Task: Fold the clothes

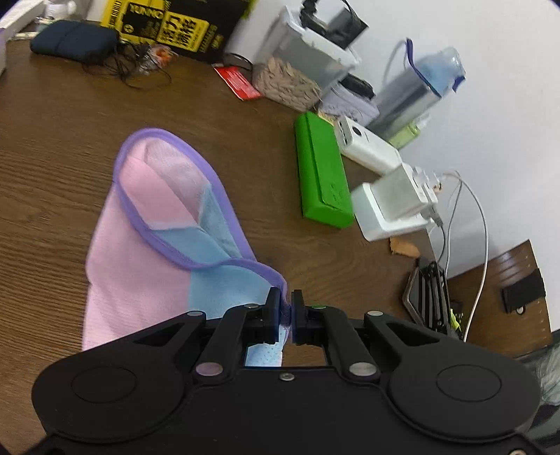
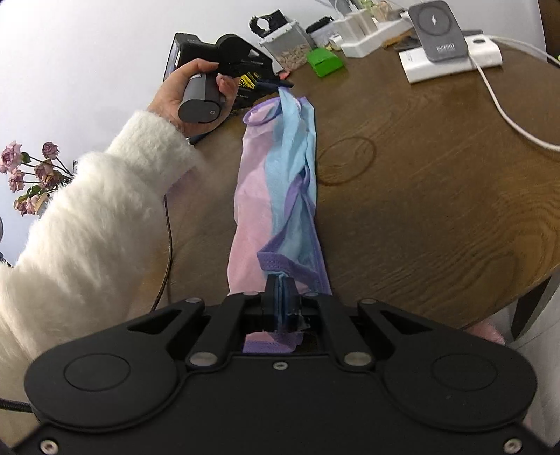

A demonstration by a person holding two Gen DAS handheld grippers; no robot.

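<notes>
A pink and light-blue mesh garment (image 1: pixel 147 252) with purple trim hangs stretched above the brown wooden table (image 1: pixel 63 115). My left gripper (image 1: pixel 286 301) is shut on its purple edge. In the right wrist view the same garment (image 2: pixel 276 182) runs as a long band from my right gripper (image 2: pixel 281 285), shut on the near trim, to the left gripper (image 2: pixel 278 84) at the far end, held by a hand (image 2: pixel 182 94) in a fluffy white sleeve (image 2: pixel 91 210).
Along the table's far edge stand a green case (image 1: pixel 320 171), white power banks and chargers (image 1: pixel 388 206) with cables, a clear container of seeds (image 1: pixel 294 66), a water bottle (image 1: pixel 416 87), a dark pouch (image 1: pixel 71 36) and a yellow-black box (image 1: pixel 164 24). Dried flowers (image 2: pixel 31 175) stand at left.
</notes>
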